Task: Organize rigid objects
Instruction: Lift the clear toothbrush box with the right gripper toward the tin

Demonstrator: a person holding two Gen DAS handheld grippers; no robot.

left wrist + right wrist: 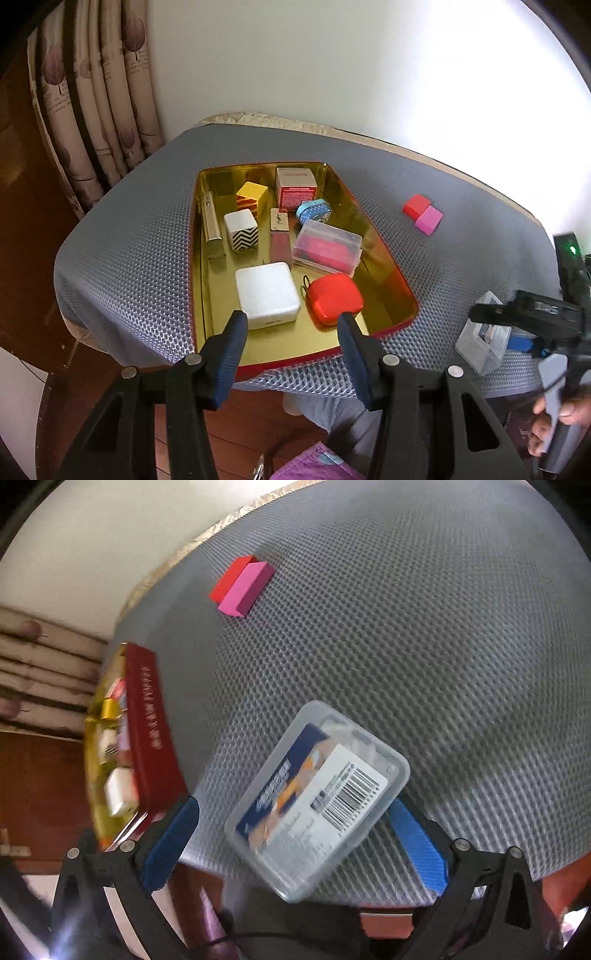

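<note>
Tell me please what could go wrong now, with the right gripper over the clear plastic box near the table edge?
1. The clear plastic box lies askew between the open right gripper, so the pads may catch its corners and twist it.
2. It sits at the edge of the grey mat; a push could tip it off.
3. The red tin is already crowded, so it may land on other items.

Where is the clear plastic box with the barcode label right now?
The clear plastic box lies on the grey mat near its front edge, between the open right gripper fingers, right of the red tin.
</note>
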